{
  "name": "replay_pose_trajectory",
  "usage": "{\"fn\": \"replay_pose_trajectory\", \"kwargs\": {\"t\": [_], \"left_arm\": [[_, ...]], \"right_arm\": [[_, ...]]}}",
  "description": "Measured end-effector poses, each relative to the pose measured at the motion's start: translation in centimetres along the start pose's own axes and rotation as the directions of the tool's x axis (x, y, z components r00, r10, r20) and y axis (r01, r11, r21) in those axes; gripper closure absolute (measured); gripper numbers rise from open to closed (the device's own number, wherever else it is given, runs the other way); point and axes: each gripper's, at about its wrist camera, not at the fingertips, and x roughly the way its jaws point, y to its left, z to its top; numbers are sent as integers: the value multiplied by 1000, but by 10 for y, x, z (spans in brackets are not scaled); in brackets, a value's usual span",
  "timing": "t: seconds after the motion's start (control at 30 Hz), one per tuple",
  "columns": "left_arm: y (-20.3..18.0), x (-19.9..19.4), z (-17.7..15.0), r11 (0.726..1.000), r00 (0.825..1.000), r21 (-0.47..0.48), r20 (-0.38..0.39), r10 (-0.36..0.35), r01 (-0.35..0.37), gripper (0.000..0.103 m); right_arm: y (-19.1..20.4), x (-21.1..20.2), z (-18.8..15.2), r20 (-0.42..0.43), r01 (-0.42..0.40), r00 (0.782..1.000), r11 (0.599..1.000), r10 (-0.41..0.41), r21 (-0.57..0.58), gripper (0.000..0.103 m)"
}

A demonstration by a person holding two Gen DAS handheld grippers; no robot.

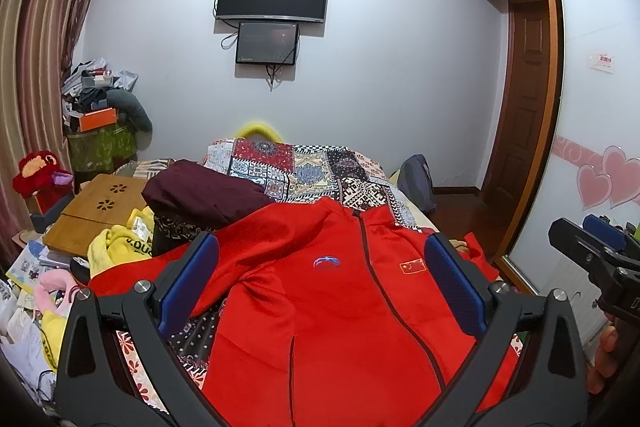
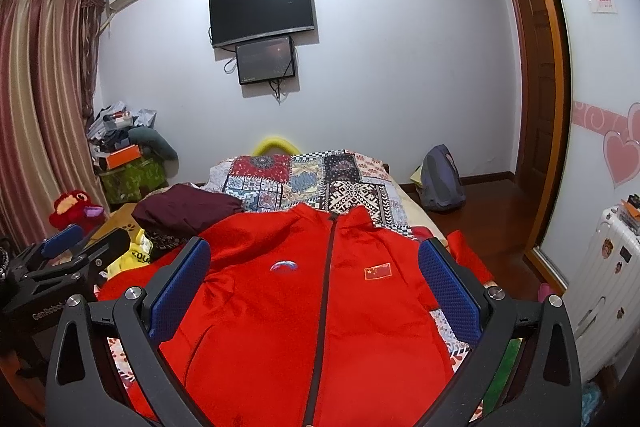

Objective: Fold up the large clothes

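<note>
A red zip-up jacket [image 1: 320,299] lies front up and spread flat on the bed, collar toward the far wall. It also shows in the right wrist view [image 2: 280,307]. My left gripper [image 1: 320,259] is open and empty, held above the jacket's chest. My right gripper [image 2: 316,259] is open and empty, also above the chest. The right gripper shows at the right edge of the left wrist view [image 1: 592,243]. The left gripper shows at the left edge of the right wrist view [image 2: 80,243].
A patchwork quilt [image 1: 304,167] covers the bed. A folded maroon garment [image 1: 200,195] lies at the jacket's left shoulder. Yellow clothes [image 1: 116,247], a wooden tray [image 1: 96,215] and papers crowd the left. A backpack [image 2: 440,179] sits on the floor; a wardrobe [image 1: 592,107] stands at the right.
</note>
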Motion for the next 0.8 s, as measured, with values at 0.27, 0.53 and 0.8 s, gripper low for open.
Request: {"fn": "replay_pose_trajectory", "kwargs": {"t": [0.27,0.53,0.8], "left_arm": [[15,21,0,999,999,-13,-20,35,-35,0],[83,65,-3,974,980,-120,-75,185,-193,0],[173,106,-38,926,940,-204,-198,279,-318,0]], "right_arm": [[-5,26,-3,-58,10,998,1000,-9,16,0],[-16,69,-8,-127,59,990,998,-59,-4,0],[-42,123,-17,-229,104,969,994,-93,35,0]]}}
